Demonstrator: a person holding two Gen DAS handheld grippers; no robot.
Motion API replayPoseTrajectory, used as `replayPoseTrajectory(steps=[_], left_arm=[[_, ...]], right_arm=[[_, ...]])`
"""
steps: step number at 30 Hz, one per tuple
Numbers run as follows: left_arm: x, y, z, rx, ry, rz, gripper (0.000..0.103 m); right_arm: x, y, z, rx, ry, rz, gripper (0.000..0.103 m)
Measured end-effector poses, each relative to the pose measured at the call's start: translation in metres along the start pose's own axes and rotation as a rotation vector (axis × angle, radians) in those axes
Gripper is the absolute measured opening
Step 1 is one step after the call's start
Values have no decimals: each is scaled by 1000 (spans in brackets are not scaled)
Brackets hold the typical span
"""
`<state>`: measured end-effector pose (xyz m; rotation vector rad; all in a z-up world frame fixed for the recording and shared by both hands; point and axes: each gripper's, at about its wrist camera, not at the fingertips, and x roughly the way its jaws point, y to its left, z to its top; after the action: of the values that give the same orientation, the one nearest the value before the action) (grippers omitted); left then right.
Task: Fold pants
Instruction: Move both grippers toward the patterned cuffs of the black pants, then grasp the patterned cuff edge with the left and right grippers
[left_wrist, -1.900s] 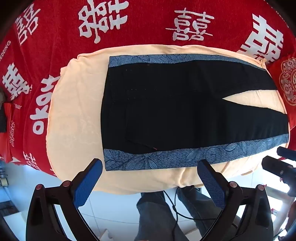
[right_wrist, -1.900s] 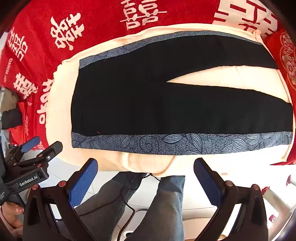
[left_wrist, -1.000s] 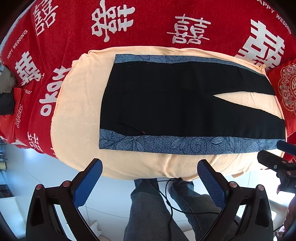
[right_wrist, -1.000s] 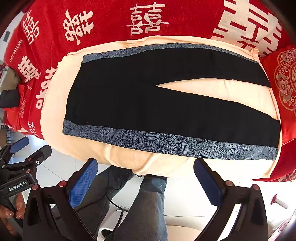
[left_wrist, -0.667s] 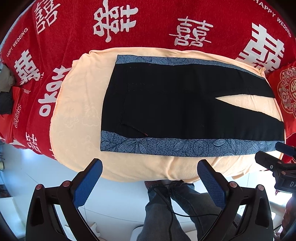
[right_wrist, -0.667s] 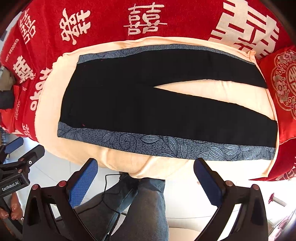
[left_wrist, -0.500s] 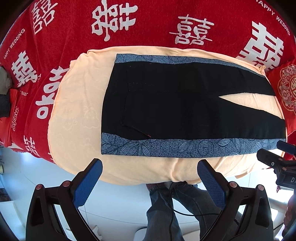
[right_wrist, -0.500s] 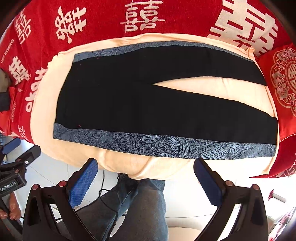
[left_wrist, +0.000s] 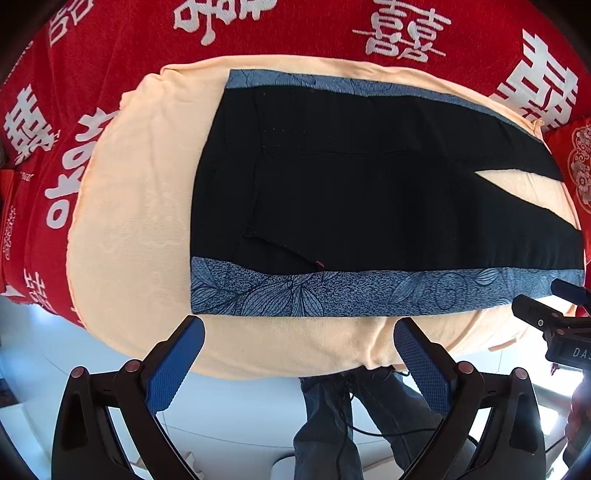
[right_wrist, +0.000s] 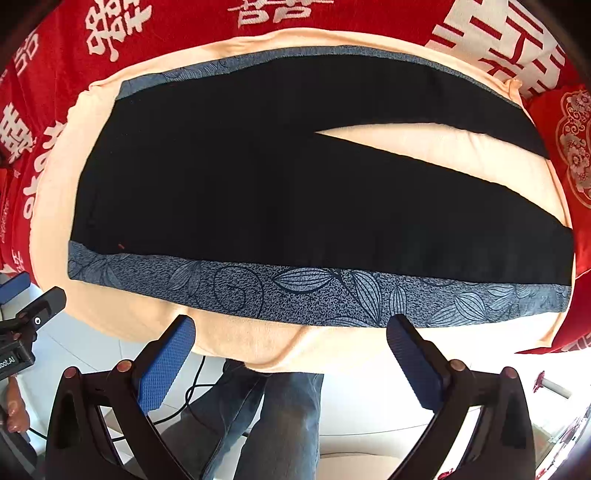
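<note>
Pants in black with blue leaf-patterned side stripes lie flat on a peach blanket in the left wrist view, waistband toward the left and the two legs splitting apart toward the right, over a red bedspread printed with white characters. The left hand-held gripper hangs just short of the near stripe with its blue-padded fingers spread wide and nothing between them. The other tool's black body shows at the right edge, and a person's legs in jeans stand below on a pale floor. Right wrist view: the same pants fill the frame, the near stripe running across just beyond the tips of the right hand-held gripper, which is also wide open and empty, its fingers over the blanket's hanging edge. The gap between the legs opens toward the right, where a red embroidered cushion lies beside the blanket. The left tool sits at the left edge
</note>
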<state>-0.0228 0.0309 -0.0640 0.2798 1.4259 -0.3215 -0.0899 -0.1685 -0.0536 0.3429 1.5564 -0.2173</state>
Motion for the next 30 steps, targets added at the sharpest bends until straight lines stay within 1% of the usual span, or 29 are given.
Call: replayPoseTrajectory(steps=[4, 16, 18, 19, 20, 23, 24, 26, 27, 28, 29, 30], left_arm=[[20, 0, 2, -7, 11, -5, 103], [46, -4, 3, -41, -6, -35, 103], [49, -5, 3, -40, -9, -36, 103], [49, -4, 3, -41, -13, -39, 103], [49, -3, 3, -44, -19, -43, 103], [50, 6, 1, -63, -45, -61, 103], [50, 10, 0, -75, -58, -72, 103], [54, 21, -3, -102, -61, -108, 103], [56, 26, -5, -116, -55, -128, 103], [60, 33, -7, -134, -49, -158, 103], [62, 37, -9, -147, -46, -184, 103], [66, 43, -13, -163, -42, -219, 103]], right_arm=[[16, -2, 1, 13, 5, 4, 103], [39, -7, 3, 18, 17, 0, 103], [39, -9, 3, 24, 8, 9, 103], [38, -12, 3, 38, 2, 29, 103], [38, -16, 3, 58, -1, 61, 103], [41, -27, 0, 140, 1, 249, 103], [42, -31, -2, 170, -5, 333, 103], [50, -38, -11, 248, -6, 550, 101], [58, -40, -17, 287, 3, 643, 88], [67, -40, -23, 319, 18, 719, 66], [78, -39, -29, 339, 36, 770, 59], [88, -36, -35, 346, 49, 799, 57]])
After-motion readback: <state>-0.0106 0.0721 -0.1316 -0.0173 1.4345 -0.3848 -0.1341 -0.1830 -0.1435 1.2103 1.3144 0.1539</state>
